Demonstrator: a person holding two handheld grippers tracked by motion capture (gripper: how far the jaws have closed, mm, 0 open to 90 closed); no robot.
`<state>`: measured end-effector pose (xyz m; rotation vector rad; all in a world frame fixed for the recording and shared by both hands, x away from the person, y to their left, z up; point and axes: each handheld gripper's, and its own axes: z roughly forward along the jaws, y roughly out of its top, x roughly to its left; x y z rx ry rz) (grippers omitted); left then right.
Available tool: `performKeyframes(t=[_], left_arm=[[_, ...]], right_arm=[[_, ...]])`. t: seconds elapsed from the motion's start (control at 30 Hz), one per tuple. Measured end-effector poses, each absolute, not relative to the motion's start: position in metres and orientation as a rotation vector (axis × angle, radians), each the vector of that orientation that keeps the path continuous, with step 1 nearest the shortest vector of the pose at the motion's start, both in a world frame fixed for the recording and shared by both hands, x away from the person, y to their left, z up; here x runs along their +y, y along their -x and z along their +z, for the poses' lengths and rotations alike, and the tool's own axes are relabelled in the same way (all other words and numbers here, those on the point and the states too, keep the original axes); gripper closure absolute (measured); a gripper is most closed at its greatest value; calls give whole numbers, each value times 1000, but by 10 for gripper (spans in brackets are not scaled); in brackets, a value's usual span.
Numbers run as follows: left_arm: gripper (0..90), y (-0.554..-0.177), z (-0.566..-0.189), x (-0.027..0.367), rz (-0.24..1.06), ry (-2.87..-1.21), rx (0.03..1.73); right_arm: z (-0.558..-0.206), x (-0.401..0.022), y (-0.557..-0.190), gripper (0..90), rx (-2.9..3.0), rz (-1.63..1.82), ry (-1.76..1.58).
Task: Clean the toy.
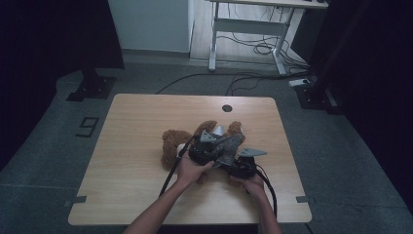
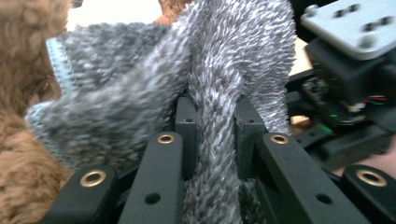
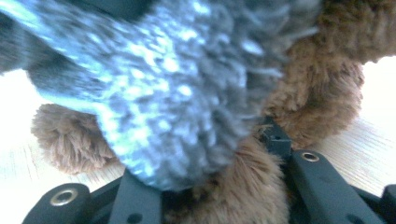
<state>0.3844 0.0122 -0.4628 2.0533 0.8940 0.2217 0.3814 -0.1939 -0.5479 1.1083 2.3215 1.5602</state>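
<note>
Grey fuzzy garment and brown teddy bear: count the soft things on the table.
2. The brown teddy bear lies at the table's middle; the grey fuzzy garment lies over it, clamped in the left hand-held gripper.

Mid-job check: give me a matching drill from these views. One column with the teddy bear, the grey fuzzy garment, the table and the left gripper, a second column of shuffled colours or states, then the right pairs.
Things:
1. teddy bear
2. grey fuzzy garment
3. table
4. left gripper

Colours or states:
A. light wood, with a round hole near its far edge
B. brown plush, lying on the table
C. black jaws shut on a fold of fabric
D. speckled grey, with a pale blue trim

Pairs: 1-B, 2-D, 3-A, 4-C
</note>
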Motion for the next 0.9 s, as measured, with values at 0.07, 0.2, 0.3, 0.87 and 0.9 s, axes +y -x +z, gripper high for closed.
performKeyframes(t=[0.07,0.2,0.3,0.87,0.9], left_arm=[[762,-383,-462,16,228,-2065,889],[763,-380,-458,32,280,-2082,900],[763,-382,-457,53,305,-2055,954],[762,-383,-448,151,362,-1889,1104],[762,-383,-452,157,348,-1880,1117]], right_arm=[[-548,-194,-382,631,2327,1566,-1104],[-548,-194,-381,634,2337,1556,-1098],[-548,-195,-381,635,2338,1566,-1110],[-549,-196,-383,634,2332,1584,-1120],[-550,-196,-383,634,2331,1585,-1120]])
